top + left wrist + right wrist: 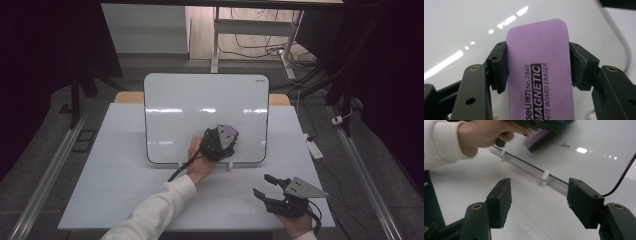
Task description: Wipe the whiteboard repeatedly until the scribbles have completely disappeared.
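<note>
From above, my left gripper (226,136) presses the purple eraser (228,131) against the upright whiteboard (200,107); my right gripper (267,186) rests on the table (115,170), jaws apart, empty. Along my left jaws, both pads clamp the eraser's sides. Along my right jaws, nothing sits between; a small mark (564,144) is on the board.

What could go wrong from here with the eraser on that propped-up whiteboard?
1. The whiteboard stands on small white clip feet; pressure from the left gripper could tip it back or slide it.
2. The purple eraser is pinched only by its side edges, so it may twist or slip in the jaws.
3. The black mark lies beside the eraser and could be missed.
</note>
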A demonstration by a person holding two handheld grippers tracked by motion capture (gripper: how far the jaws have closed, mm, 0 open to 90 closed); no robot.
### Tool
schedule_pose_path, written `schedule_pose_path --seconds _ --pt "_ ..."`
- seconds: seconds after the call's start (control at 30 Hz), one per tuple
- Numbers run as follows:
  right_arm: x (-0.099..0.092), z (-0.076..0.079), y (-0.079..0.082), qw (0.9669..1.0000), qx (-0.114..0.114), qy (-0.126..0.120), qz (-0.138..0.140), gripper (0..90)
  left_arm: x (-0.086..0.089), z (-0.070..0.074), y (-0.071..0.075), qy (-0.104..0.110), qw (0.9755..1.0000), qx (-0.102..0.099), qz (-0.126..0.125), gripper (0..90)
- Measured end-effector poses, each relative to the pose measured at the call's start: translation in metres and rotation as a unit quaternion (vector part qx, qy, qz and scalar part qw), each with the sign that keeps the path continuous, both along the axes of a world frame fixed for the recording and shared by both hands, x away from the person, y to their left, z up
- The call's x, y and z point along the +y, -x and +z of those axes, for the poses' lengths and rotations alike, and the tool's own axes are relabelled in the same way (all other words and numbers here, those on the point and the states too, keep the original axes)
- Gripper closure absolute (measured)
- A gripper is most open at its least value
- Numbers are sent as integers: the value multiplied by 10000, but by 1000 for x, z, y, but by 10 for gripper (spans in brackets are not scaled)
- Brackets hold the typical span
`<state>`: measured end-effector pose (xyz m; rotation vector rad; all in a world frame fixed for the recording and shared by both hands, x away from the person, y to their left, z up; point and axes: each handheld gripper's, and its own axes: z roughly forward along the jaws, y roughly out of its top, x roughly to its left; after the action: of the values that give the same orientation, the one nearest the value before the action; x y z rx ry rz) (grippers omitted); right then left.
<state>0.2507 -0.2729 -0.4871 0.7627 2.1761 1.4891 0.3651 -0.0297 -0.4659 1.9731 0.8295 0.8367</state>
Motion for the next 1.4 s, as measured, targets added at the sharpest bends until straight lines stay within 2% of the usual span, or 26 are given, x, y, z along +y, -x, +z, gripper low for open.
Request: schedule_pose_path --seconds 0.07,0.2,0.27,0.33,0.47,0.7,0.87,1.07,1.2,1.4 --pt "0 0 1 10000 -4 11 5 357 -15 -2 -2 80 9999 45 -131 394" --pt "-1 0 2 10000 11 8 -6 356 -34 -4 -3 174 9994 101 -280 394" --pt "-1 -1 2 10000 14 3 -21 356 -36 -5 -2 102 9995 47 -293 394" --pt "-2 -1 3 10000 11 10 -26 356 -32 -4 -2 137 9994 76 -306 394" --pt "-4 0 3 10000 -4 -10 -56 356 -9 1 -2 132 9999 29 -93 394" --pt "-2 0 3 10000 3 14 -42 356 54 6 4 46 9990 -73 440 394" --pt "-1 0 1 10000 -1 17 -24 356 104 6 10 76 9962 -19 872 393" --pt "1 0 -1 10000 -3 12 7 356 147 1 20 73 9924 46 1228 393" --pt "2 -1 -2 10000 -1 32 11 356 159 -2 23 199 9911 87 1312 393" --pt "4 -1 -3 10000 -1 50 24 356 145 -5 23 87 9924 58 1226 393"
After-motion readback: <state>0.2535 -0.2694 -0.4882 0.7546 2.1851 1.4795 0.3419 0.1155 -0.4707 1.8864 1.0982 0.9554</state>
